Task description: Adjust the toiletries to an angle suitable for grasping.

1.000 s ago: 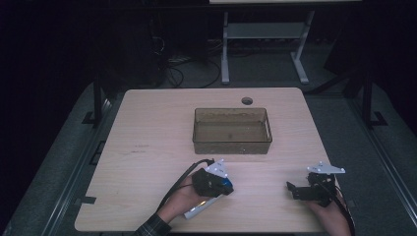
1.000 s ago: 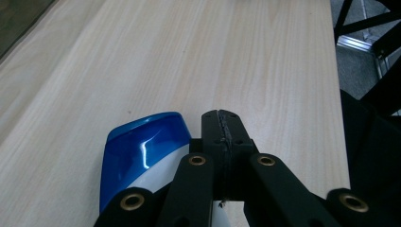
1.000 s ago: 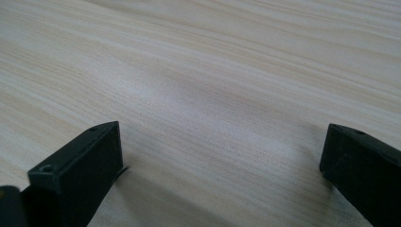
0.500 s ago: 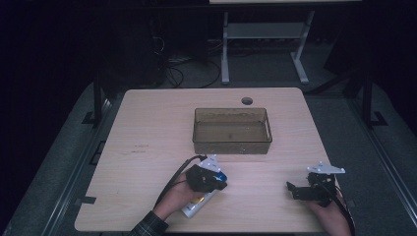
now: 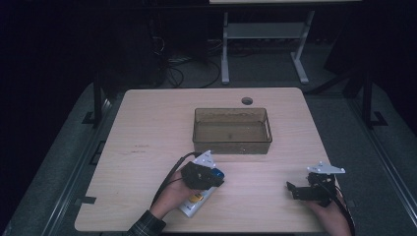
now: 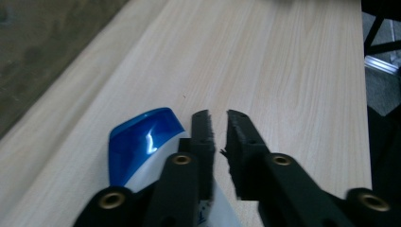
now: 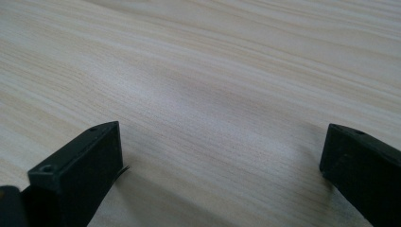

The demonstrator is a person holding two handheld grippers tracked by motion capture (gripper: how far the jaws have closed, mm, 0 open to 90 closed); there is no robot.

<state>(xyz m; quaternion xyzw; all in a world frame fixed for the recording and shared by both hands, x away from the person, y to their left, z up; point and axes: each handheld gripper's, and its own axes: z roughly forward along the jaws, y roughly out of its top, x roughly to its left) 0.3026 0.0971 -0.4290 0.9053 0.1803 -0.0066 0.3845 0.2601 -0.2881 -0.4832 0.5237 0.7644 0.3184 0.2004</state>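
Note:
A white tube (image 5: 195,202) with a blue cap (image 6: 142,139) lies on the wooden table (image 5: 147,132) near its front edge. My left gripper (image 5: 215,178) hovers over the cap end. In the left gripper view the jaws (image 6: 218,118) have just been opening and stand a narrow gap apart with nothing between them. The tube lies beside and under the left-hand jaw. My right gripper (image 5: 291,191) rests at the front right, and its jaws (image 7: 222,135) stand wide open over bare wood.
A clear brownish bin (image 5: 231,145) stands mid-table just beyond the left gripper, and its wall shows at the top left (image 6: 28,56) of the left gripper view. A cable hole (image 5: 247,101) sits near the far edge. A white stand (image 5: 265,34) is behind the table.
My left gripper has edged slightly left and toward the bin over the tube. The right gripper and the bin have stayed put.

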